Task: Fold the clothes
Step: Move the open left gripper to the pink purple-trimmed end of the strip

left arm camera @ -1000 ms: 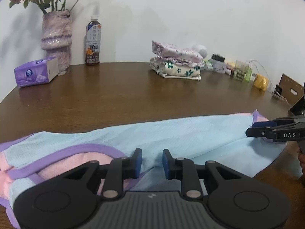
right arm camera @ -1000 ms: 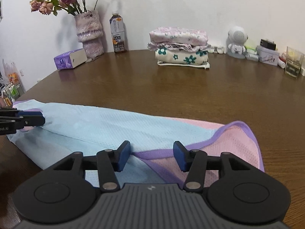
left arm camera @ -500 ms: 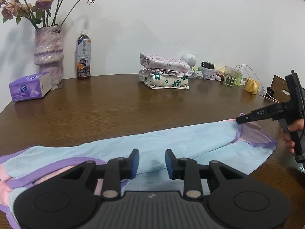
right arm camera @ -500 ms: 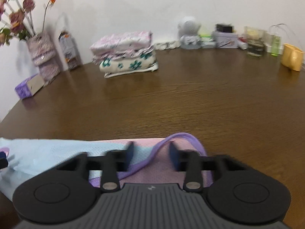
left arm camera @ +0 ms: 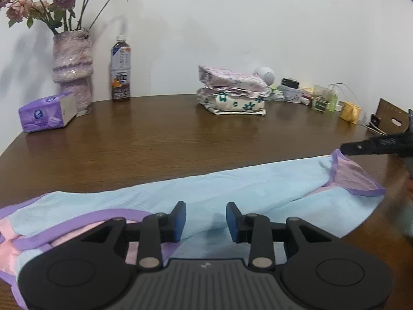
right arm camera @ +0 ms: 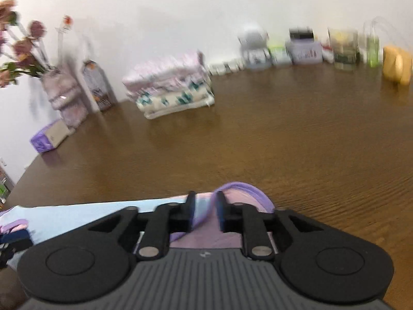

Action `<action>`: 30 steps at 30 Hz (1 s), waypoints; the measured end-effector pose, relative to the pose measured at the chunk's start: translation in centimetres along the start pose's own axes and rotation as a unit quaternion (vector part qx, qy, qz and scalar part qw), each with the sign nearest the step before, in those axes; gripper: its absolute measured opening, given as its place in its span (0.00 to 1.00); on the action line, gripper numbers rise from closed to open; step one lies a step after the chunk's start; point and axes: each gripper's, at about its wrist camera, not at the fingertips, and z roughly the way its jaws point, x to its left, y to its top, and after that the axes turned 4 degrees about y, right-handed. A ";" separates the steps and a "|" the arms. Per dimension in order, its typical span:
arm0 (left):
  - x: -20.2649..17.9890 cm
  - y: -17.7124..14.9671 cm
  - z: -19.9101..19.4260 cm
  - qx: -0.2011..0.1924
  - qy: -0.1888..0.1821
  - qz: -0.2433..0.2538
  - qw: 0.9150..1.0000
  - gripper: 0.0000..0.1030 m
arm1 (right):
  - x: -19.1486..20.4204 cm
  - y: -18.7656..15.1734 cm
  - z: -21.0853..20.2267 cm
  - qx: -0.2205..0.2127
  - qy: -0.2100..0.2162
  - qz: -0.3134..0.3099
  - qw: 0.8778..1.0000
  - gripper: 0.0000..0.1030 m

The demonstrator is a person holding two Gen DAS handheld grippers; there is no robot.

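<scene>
Tabletop [left arm camera: 180,134] of dark wood carries a light-blue mesh garment [left arm camera: 232,193] with purple trim along its near edge. Left tool [left arm camera: 205,222] hovers over its middle, jaws opening, nothing pinched. Right tool [right arm camera: 204,213], jaws opening, straddles the purple hem [right arm camera: 240,188] at the garment's right end.

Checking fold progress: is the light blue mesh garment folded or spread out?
Folded lengthwise: the light blue mesh garment lies as a doubled strip across the brown wooden table.

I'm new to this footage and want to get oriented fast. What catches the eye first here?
A light blue garment with purple trim lies stretched across the near edge of the brown table, with the left hand-held gripper opening just above it. Behind, a stack of folded clothes sits mid-table, and a vase of dried roses stands far left by the wall.
</scene>
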 end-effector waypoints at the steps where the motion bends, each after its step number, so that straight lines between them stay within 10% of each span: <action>1: 0.1 0.0 0.0 0.001 0.003 -0.002 1.000 0.32 | 0.9 -0.3 -0.5 -0.004 0.010 -0.015 1.000 0.26; 8: 1.4 -0.1 -0.5 0.001 0.023 -0.015 1.000 0.33 | 7.2 -2.0 1.7 0.041 0.094 -0.082 0.991 0.35; 22: 2.1 -0.7 -0.4 0.005 0.012 -0.029 1.000 0.36 | 8.5 -4.2 1.8 0.055 0.050 -0.134 0.988 0.36; 30: 4.1 -1.2 -6.5 -0.073 0.067 -0.082 0.992 0.87 | 9.5 -4.1 -0.9 0.018 0.094 -0.118 0.988 0.69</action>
